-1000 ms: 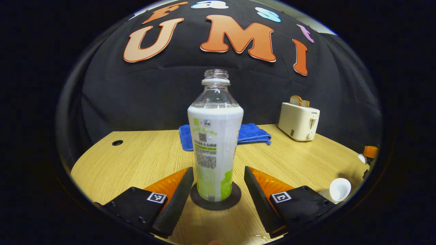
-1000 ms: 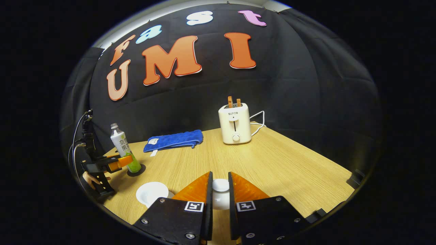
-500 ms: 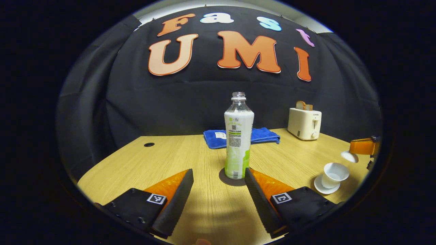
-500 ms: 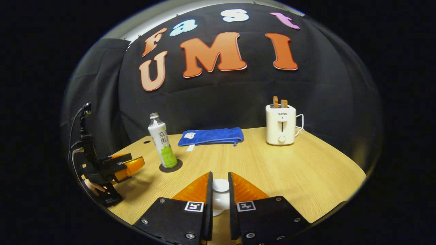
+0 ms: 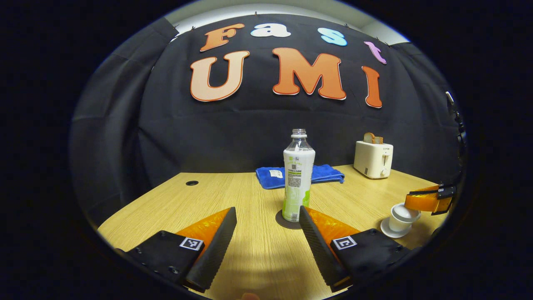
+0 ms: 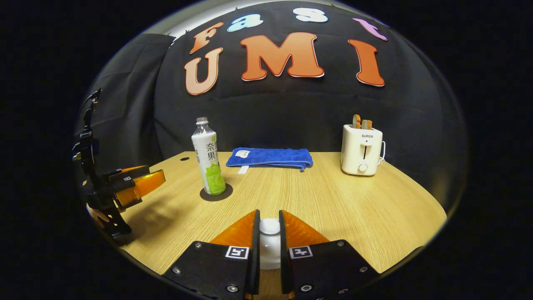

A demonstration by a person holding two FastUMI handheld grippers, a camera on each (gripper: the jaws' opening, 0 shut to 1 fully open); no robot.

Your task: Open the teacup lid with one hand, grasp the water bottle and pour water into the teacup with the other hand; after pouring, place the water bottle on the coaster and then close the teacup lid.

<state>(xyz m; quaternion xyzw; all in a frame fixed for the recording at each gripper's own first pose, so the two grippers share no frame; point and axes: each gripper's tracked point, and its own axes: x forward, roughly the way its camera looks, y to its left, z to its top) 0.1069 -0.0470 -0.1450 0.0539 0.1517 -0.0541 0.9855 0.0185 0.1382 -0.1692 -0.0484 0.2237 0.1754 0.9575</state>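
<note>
With the water bottle (image 5: pixel 298 175) upright on its coaster (image 5: pixel 288 219) mid-worktop and our left hand-held gripper (image 5: pixel 266 233) gaping empty, our right hand-held gripper (image 6: pixel 269 246) clamps the lid knob (image 6: pixel 270 227) over the teacup (image 5: pixel 400 216) near the worktop's right edge, so we judge an off-centre release could tip lid or cup.

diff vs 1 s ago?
The left gripper, fingers open, backed away from the water bottle, which stays upright on its coaster. The right gripper, shut on the lid throughout, carried it over and lowered it onto the teacup. Towel, toaster and saucer stayed put.
</note>
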